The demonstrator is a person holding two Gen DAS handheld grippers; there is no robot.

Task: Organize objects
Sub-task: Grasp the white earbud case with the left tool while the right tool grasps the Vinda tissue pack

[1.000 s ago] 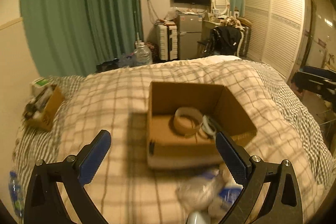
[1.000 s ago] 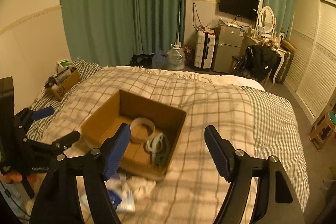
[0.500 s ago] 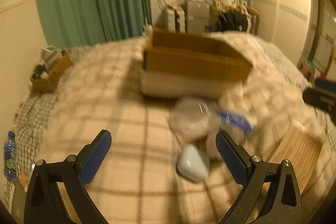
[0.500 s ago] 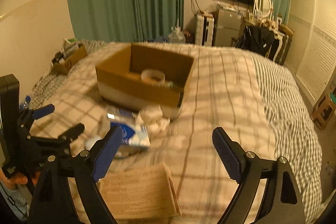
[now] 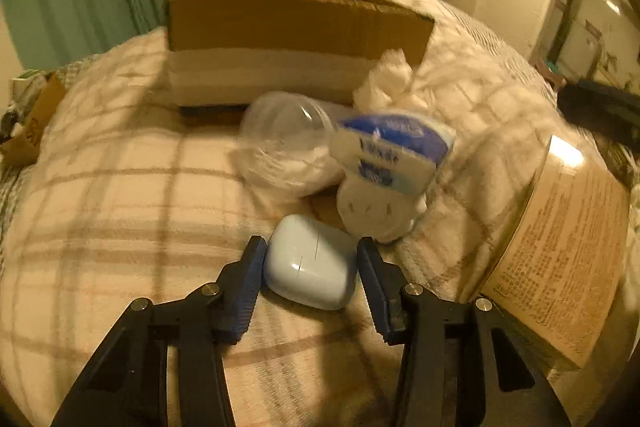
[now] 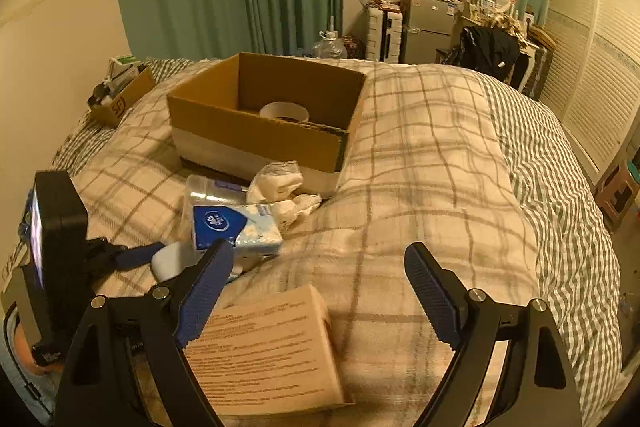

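A pale blue rounded case [image 5: 308,267] lies on the plaid blanket, and my left gripper [image 5: 311,242] is closing on it, with both blue pads against its sides. Just beyond it are a blue-and-white tissue pack [image 5: 392,155], a clear plastic tub [image 5: 284,143] and crumpled white tissue [image 5: 388,79]. Behind those stands the open cardboard box [image 6: 256,131], which holds a tape roll [image 6: 284,111]. My right gripper [image 6: 318,249] hangs open over a tan printed box [image 6: 264,347], whose far end sits between its fingers, untouched. The left gripper [image 6: 132,255] and the case [image 6: 168,261] also show at the left of the right wrist view.
A small carton [image 6: 120,95] of odds and ends sits at the bed's far left by the wall. The plaid blanket [image 6: 420,155] stretches right to a gingham sheet [image 6: 560,207] at the bed edge. A stool [image 6: 616,195] stands on the floor beyond.
Both grippers came down toward the bed. The left one went from wide open to closed around the pale blue case. The right one now hovers over the tan box.
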